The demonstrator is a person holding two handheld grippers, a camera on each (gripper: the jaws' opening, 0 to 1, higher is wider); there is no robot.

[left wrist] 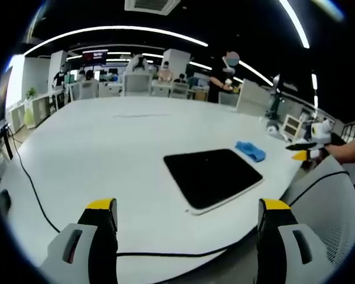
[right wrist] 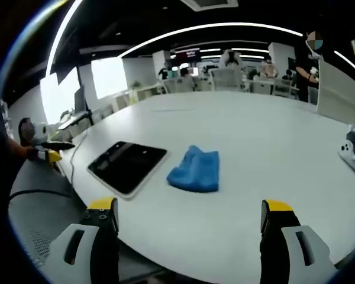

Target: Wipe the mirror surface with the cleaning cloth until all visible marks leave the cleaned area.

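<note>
1. A large white table (left wrist: 124, 142) carried the task's things, and both grippers hung at its near edge, above the surface and touching nothing.
2. The mirror (left wrist: 213, 176), a flat dark rectangle with a pale border, lay flat on the table close to the near edge; in the right gripper view the mirror (right wrist: 128, 165) sat to the left of the cloth.
3. The cleaning cloth (right wrist: 195, 169) was a crumpled blue heap lying on the table just beside the mirror, apart from it; in the left gripper view the cloth (left wrist: 250, 149) lay past the mirror's far right corner.
4. The left gripper (left wrist: 187, 210) had its yellow-tipped jaws spread wide apart and held nothing.
5. The right gripper (right wrist: 189, 210) likewise had its jaws released, wide apart and empty, with the cloth lying ahead between them, farther off.
6. The right gripper also showed at the right edge of the left gripper view, held by a person's hand (left wrist: 343, 151).
7. A black cable (left wrist: 32, 189) ran along the table's left side and across its near edge.
8. A small white device (right wrist: 352, 151) sat on the table at the far right of the right gripper view.
9. Desks, chairs and several people were visible in the office beyond the table.
</note>
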